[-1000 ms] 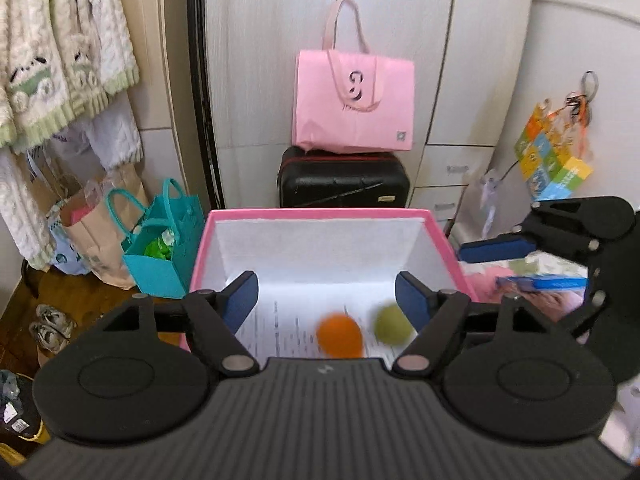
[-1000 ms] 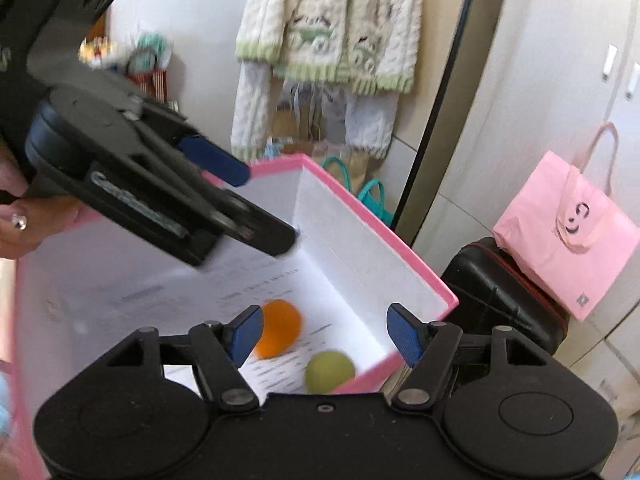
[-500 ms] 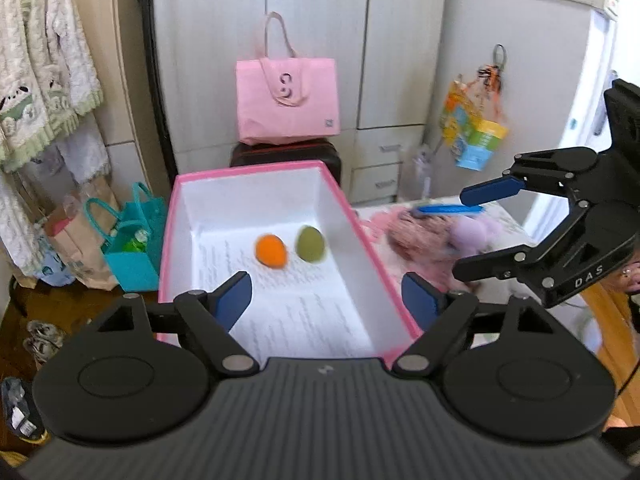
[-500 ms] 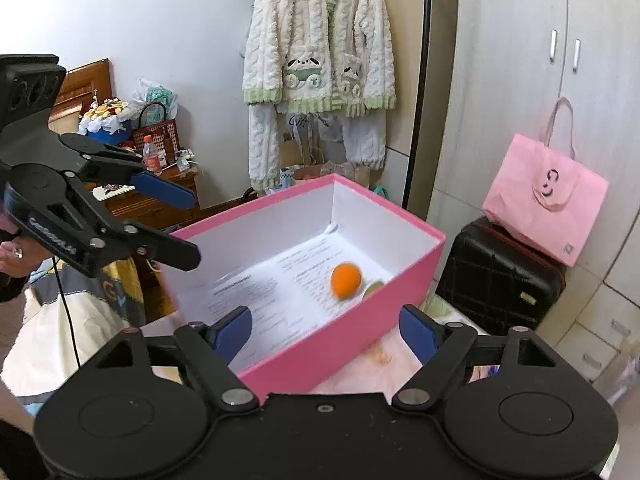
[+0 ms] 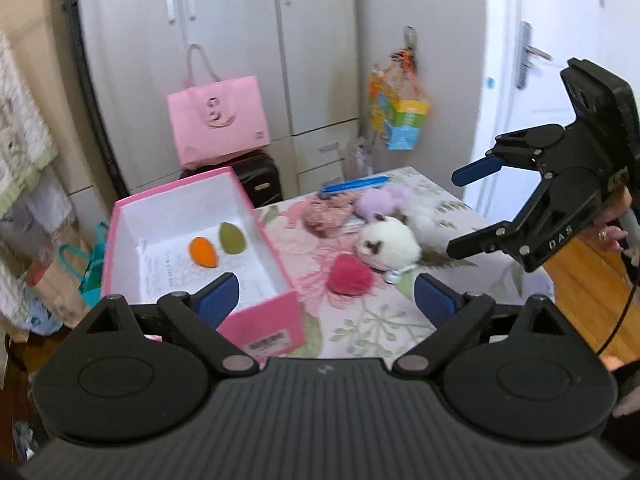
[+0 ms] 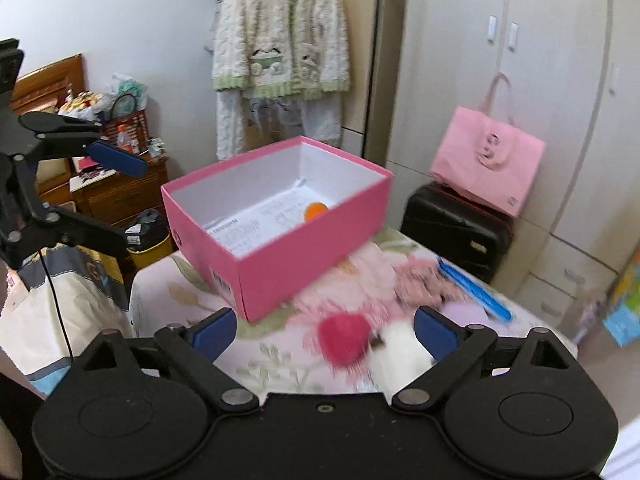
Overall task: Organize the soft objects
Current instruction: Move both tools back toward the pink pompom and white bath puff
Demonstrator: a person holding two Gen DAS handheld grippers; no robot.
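Note:
A pink box [image 5: 280, 322] stands on the floral table; an orange sponge [image 5: 203, 252] and a green sponge [image 5: 232, 238] lie inside it. On the table to its right lie a red heart plush [image 5: 351, 275], a white plush [image 5: 390, 242], a purple plush [image 5: 380, 202] and a pink knitted piece [image 5: 326, 216]. My left gripper [image 5: 326, 296] is open and empty, back from the box's near end. My right gripper [image 6: 326, 330] is open and empty above the red heart [image 6: 344, 338] and the white plush [image 6: 400, 354]. The box [image 6: 288, 258] is ahead on the left there.
A blue flat strip [image 5: 354, 184] lies at the table's far edge. A black suitcase [image 6: 452, 226] with a pink bag [image 6: 486, 160] stands behind the table by the wardrobe. Bags stand on the floor left of the box [image 5: 86, 264]. A wooden cabinet [image 6: 116, 192] stands beyond the box.
Both grippers have pulled back from over the box and swung toward the plush toys on the table. The orange and green sponges now lie still in the box.

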